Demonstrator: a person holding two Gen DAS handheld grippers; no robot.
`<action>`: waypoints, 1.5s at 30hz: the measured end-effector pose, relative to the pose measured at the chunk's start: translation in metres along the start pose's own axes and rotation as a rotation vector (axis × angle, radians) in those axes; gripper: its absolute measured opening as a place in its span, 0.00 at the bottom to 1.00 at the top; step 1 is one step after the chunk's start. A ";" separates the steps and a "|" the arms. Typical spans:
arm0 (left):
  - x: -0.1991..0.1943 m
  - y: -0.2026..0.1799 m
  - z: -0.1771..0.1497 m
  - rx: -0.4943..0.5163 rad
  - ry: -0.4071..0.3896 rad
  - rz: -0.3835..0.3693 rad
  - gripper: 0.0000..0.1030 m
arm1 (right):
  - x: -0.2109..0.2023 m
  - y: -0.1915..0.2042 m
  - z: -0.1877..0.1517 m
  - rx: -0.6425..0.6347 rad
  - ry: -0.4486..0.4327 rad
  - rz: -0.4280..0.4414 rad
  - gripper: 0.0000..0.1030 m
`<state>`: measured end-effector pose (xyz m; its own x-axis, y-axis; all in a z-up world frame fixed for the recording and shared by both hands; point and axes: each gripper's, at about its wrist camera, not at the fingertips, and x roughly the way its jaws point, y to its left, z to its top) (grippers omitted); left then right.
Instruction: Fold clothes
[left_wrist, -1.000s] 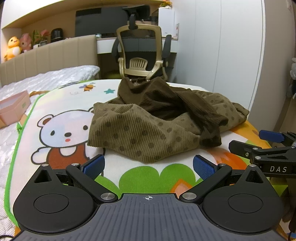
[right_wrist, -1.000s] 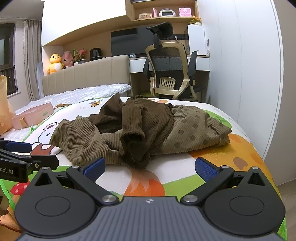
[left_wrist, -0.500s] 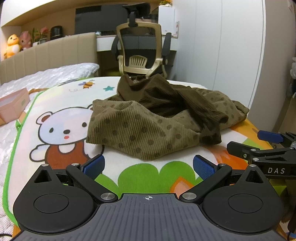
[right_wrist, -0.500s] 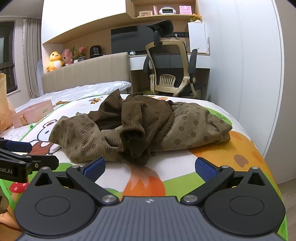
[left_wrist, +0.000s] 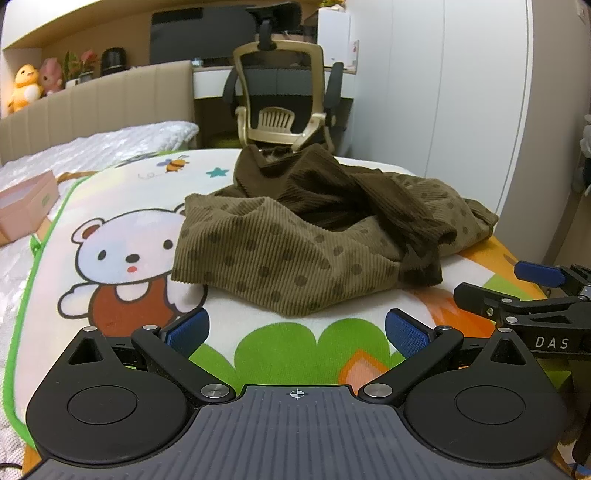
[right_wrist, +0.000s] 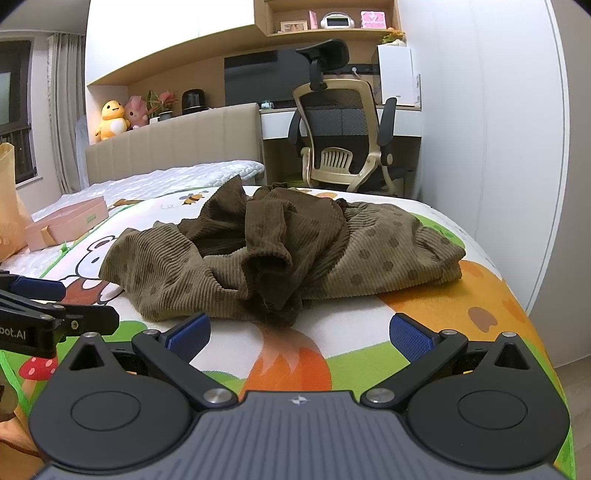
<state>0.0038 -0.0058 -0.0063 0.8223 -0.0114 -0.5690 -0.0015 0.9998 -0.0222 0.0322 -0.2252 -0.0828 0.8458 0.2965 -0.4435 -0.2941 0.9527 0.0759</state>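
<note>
A crumpled brown corduroy garment with dark dots (left_wrist: 295, 243) lies in a heap on the cartoon play mat (left_wrist: 122, 251); it also shows in the right wrist view (right_wrist: 280, 254), with a dark sleeve cuff (right_wrist: 269, 266) hanging at the front. My left gripper (left_wrist: 297, 330) is open and empty, just short of the garment's near hem. My right gripper (right_wrist: 299, 332) is open and empty, just in front of the cuff. The right gripper also shows at the right edge of the left wrist view (left_wrist: 517, 295), and the left gripper at the left edge of the right wrist view (right_wrist: 48, 306).
A pink box (right_wrist: 66, 221) lies on the white bedding to the left. An office chair (right_wrist: 343, 136) and a desk stand behind the mat. A white wardrobe wall (right_wrist: 498, 147) runs along the right. Plush toys (right_wrist: 110, 118) sit on the headboard ledge.
Both grippers have edged a little closer to the garment and stay open. The garment has not moved.
</note>
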 end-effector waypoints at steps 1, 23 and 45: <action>0.000 0.000 0.000 0.001 0.001 0.000 1.00 | 0.000 0.000 0.000 -0.001 0.001 0.000 1.00; 0.035 0.038 0.054 0.011 0.062 -0.130 1.00 | 0.055 -0.045 0.074 -0.018 0.125 0.155 1.00; 0.199 0.163 0.135 -0.242 0.201 -0.290 0.99 | 0.160 -0.090 0.149 -0.003 0.157 0.118 0.77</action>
<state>0.2441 0.1576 -0.0127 0.6809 -0.3186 -0.6595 0.0600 0.9217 -0.3833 0.2600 -0.2537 -0.0278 0.7260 0.3916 -0.5653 -0.3885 0.9119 0.1327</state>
